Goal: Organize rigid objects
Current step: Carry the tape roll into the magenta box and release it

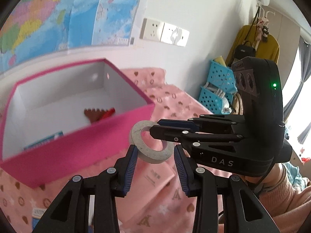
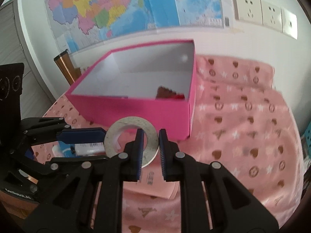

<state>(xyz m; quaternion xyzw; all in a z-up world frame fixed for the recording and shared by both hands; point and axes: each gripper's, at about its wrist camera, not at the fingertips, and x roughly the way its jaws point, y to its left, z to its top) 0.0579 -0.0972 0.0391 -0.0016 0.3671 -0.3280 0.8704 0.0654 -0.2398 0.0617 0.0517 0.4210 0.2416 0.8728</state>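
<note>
A grey-white tape roll hangs in the air just in front of the pink box. My right gripper is shut on the roll's ring wall, one finger through its hole. My left gripper is open, its fingers on either side of the roll and just below it, not clamping it. The box is open and holds a brown toothed piece, something red and a blue item.
A pink patterned cloth covers the table. A pink booklet lies on it under the grippers. A map and wall sockets are behind. Blue baskets stand at the right, a copper cylinder at the left.
</note>
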